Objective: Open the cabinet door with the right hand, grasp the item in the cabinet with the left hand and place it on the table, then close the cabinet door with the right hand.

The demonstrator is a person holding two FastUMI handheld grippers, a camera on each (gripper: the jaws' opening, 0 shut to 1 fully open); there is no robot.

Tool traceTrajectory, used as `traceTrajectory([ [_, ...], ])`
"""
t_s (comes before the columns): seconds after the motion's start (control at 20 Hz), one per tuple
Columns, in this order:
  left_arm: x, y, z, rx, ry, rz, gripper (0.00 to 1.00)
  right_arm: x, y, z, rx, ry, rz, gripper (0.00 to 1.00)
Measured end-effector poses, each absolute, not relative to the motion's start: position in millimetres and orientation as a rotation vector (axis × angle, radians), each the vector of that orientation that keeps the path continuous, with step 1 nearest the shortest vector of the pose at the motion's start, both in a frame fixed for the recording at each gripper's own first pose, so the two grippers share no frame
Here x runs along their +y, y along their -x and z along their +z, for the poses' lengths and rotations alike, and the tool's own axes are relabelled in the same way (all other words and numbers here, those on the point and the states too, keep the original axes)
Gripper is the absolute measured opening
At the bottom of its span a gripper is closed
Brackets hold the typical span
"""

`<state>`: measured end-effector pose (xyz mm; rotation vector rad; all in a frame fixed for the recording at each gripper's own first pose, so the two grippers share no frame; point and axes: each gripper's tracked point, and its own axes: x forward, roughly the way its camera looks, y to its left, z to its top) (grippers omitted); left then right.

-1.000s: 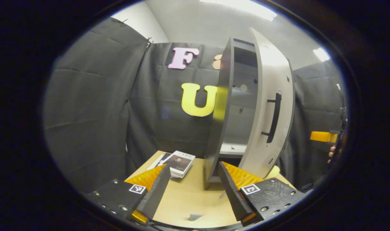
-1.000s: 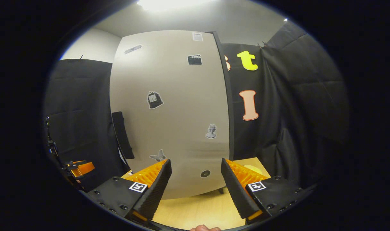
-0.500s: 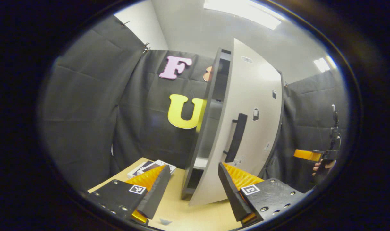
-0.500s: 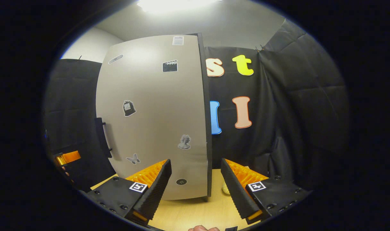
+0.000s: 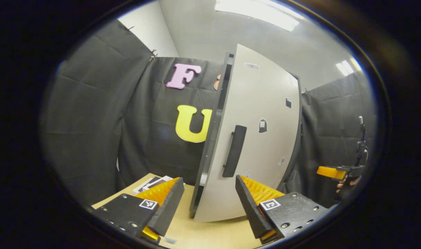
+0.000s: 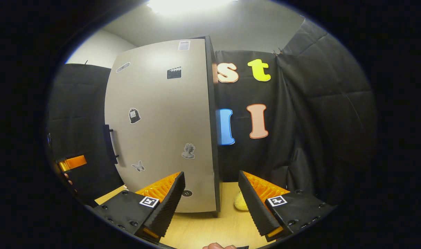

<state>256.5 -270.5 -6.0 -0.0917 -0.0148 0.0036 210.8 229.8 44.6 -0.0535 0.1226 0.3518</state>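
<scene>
Tabletop (image 6: pixel 210 228) bears upright cabinet (image 5: pixel 210 138), door (image 5: pixel 259 138) almost shut; both tongs gape, empty.

In the left gripper view, the cabinet door (image 5: pixel 255 138) covers nearly all of the cabinet's inside, leaving a dark sliver along its left edge; the booklets (image 5: pixel 151 182) at lower left are partly hidden behind a finger; at the right rim the other gripper (image 5: pixel 330 172) is cut off; in the right gripper view, a pale yellow item (image 6: pixel 241 202) at bottom centre is half hidden, too little to identify.
</scene>
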Motion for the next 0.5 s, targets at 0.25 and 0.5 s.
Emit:
traceTrajectory([
  [0.25,-277.7,-257.7,-7.3,-0.008,0.067,-0.006,0.92,227.4,-211.7,45.3,0.116,0.049,0.361,0.98],
  [0.5,-277.4,-259.7,-6.7,0.0,0.041,-0.006,0.92,225.9,-212.8,44.5,0.115,0.055,0.343,0.98],
])
